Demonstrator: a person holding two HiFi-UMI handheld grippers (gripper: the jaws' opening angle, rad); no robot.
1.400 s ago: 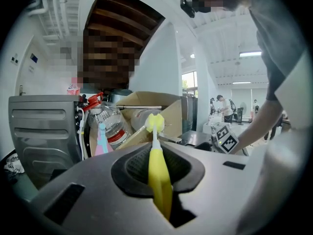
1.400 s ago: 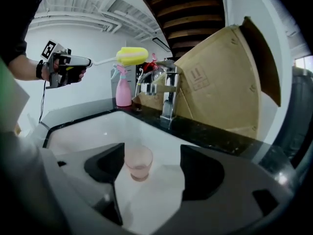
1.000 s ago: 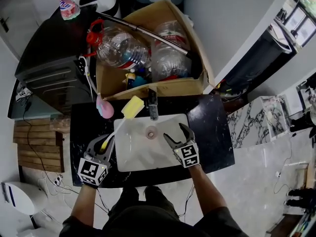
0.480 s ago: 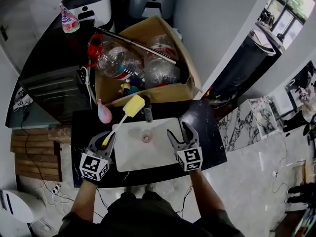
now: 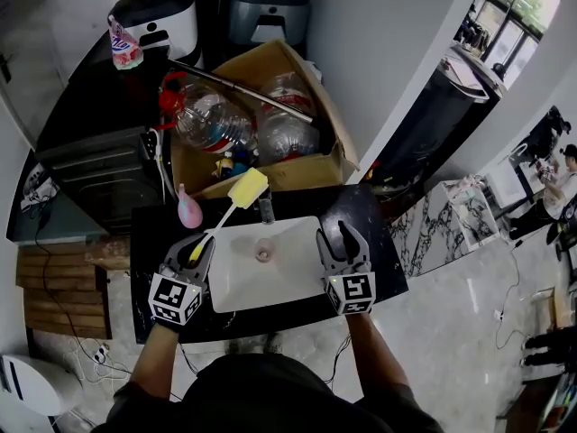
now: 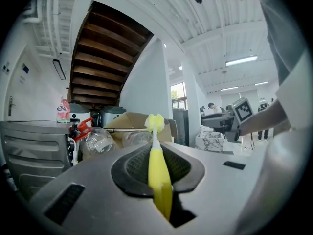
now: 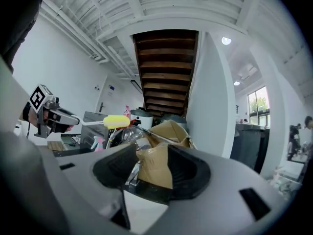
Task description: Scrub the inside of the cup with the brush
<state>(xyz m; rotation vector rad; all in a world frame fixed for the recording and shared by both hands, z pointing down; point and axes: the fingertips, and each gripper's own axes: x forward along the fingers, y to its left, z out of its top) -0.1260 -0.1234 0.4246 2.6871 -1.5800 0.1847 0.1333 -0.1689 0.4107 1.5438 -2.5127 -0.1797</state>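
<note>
My left gripper [image 5: 192, 254] is shut on the yellow handle of the brush [image 5: 219, 219], over the left edge of the white sink [image 5: 243, 287]. The brush's yellow sponge head [image 5: 246, 188] points away from me, up beside the faucet [image 5: 266, 208]. In the left gripper view the handle [image 6: 157, 173] sits clamped between the jaws. My right gripper [image 5: 335, 239] hovers over the sink's right edge. Its jaws have just been closing, a gap remains and nothing is between them [image 7: 152, 168]. I see no cup in any view.
A cardboard box [image 5: 297, 171] with large clear plastic bottles [image 5: 212, 120] stands behind the sink. A pink object [image 5: 188, 212] lies on the black counter [image 5: 379, 242] left of the faucet. A dark cabinet [image 5: 99, 165] stands at the left.
Both grippers have risen out of the sink basin, the right one further and toward the sink's right edge. The right jaws have narrowed. The brush has lifted with the left gripper.
</note>
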